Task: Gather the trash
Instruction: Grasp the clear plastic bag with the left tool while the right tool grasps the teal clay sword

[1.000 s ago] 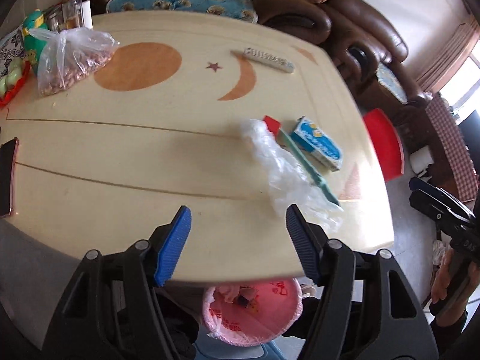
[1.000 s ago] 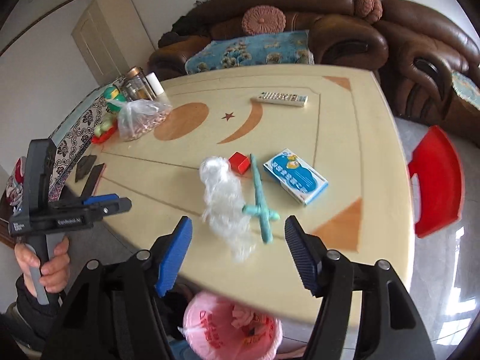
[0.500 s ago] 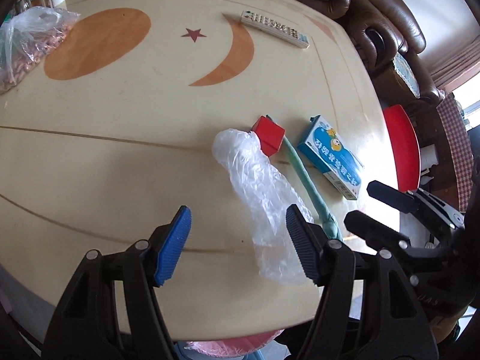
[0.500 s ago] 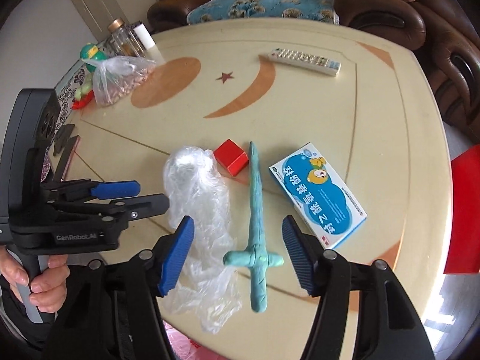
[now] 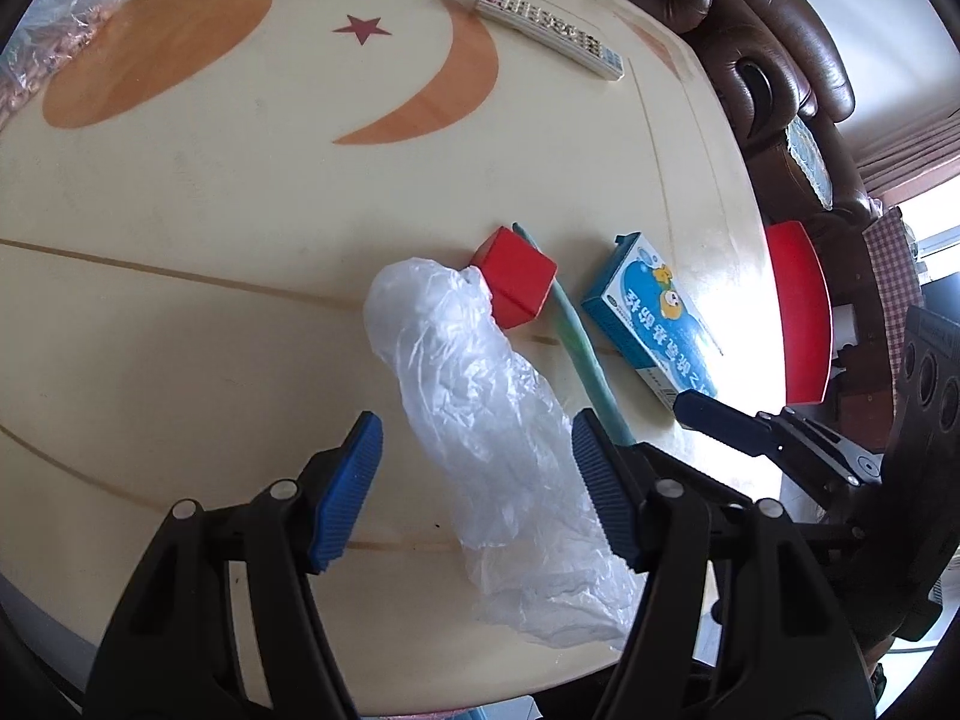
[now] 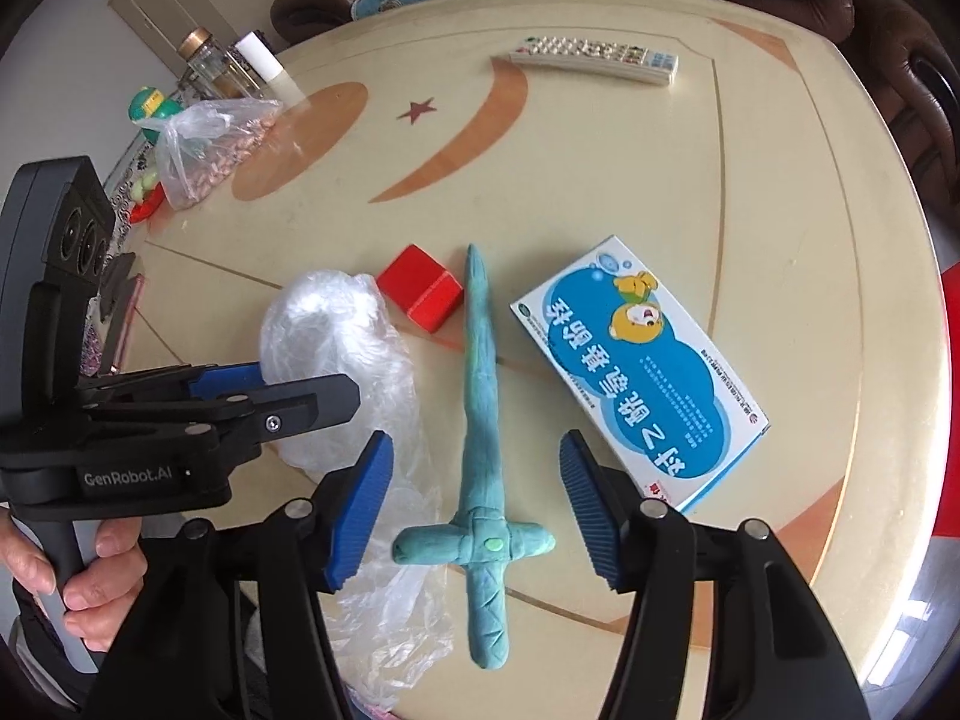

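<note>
A crumpled clear plastic bag (image 5: 492,420) lies near the table's front edge; it also shows in the right wrist view (image 6: 336,348). My left gripper (image 5: 474,480) is open, its blue pads on either side of the bag. My right gripper (image 6: 474,498) is open over a teal clay sword (image 6: 483,414), its pads on either side of the hilt. A red cube (image 5: 515,285) touches the bag's far end. A blue medicine box (image 6: 636,372) lies to the right of the sword.
A white remote (image 6: 594,58) lies at the far side of the cream table (image 5: 180,228). A bag of nuts (image 6: 204,144), jars and a toy stand at the far left. A red stool (image 5: 801,312) and a brown sofa (image 5: 774,30) are beyond the table's right edge.
Both grippers have moved forward and down over the table. The left one now straddles the plastic bag, the right one the clay sword. The pink bin below the edge has left view.
</note>
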The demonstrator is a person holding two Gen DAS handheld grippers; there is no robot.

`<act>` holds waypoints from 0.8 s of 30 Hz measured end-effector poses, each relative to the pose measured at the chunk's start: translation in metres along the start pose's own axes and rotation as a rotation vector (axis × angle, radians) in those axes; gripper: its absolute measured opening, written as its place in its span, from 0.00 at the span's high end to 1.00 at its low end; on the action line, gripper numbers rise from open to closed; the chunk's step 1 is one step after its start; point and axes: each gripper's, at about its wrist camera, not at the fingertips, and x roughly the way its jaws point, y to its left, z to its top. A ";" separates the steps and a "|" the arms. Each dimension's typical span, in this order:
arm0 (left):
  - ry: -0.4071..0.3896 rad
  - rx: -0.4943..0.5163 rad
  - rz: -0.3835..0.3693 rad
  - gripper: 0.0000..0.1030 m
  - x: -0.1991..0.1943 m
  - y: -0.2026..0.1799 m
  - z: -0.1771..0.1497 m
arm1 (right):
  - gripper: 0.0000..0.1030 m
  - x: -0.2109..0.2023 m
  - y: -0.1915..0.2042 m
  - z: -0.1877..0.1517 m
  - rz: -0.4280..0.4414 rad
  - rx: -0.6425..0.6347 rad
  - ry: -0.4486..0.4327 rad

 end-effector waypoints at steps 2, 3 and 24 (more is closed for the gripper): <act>0.000 -0.013 -0.015 0.37 0.002 0.002 0.000 | 0.49 0.005 -0.001 0.000 -0.013 -0.007 0.010; 0.006 -0.028 -0.024 0.37 0.004 0.004 0.000 | 0.50 0.007 -0.001 0.000 -0.015 -0.006 0.013; 0.018 -0.064 -0.056 0.51 0.014 0.011 -0.001 | 0.77 0.031 0.017 -0.003 -0.111 -0.076 0.040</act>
